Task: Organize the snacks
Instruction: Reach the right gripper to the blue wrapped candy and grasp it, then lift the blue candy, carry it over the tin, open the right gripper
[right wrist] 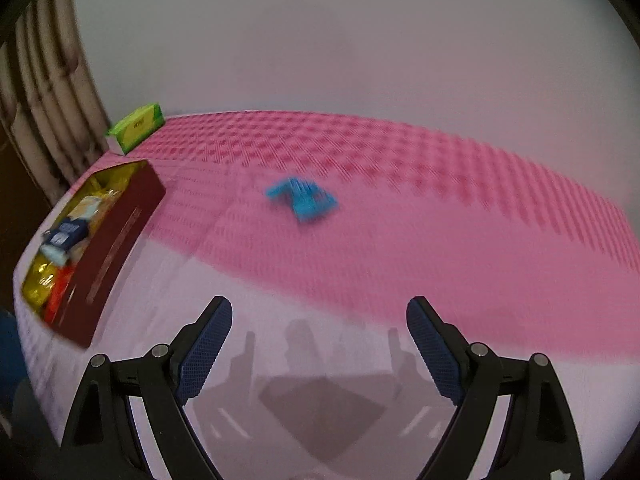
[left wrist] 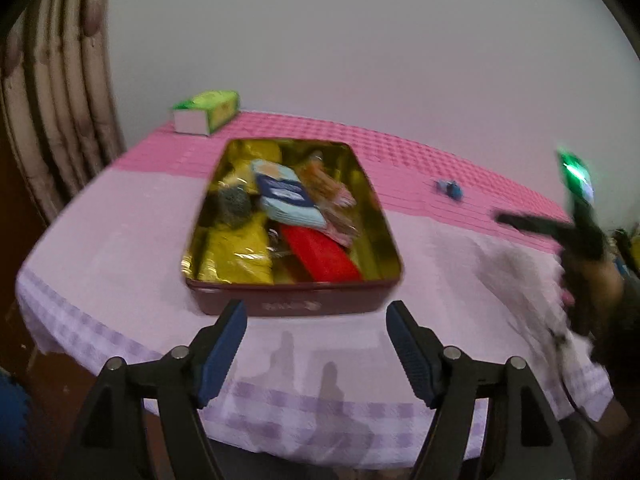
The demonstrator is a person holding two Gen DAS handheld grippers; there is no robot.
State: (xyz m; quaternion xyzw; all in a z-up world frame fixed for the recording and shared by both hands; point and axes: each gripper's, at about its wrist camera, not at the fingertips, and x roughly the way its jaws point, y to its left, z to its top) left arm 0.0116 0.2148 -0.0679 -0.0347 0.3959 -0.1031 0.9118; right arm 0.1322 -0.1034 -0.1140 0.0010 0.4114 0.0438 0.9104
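On tablecloth (left wrist: pixel 120 240), snack tin (left wrist: pixel 294 300), blue packet (right wrist: pixel 304 200)

Ahead of the left claw (left wrist: pixel 316 332), glossy gold-lined metal tin (left wrist: pixel 296 298); beneath, matt checked cloth (left wrist: pixel 120 240); knurled blue pads (left wrist: pixel 224 354).

blue snack packet (right wrist: pixel 304 200) lies beyond the right gripper's (right wrist: pixel 319 342) spread jaws.
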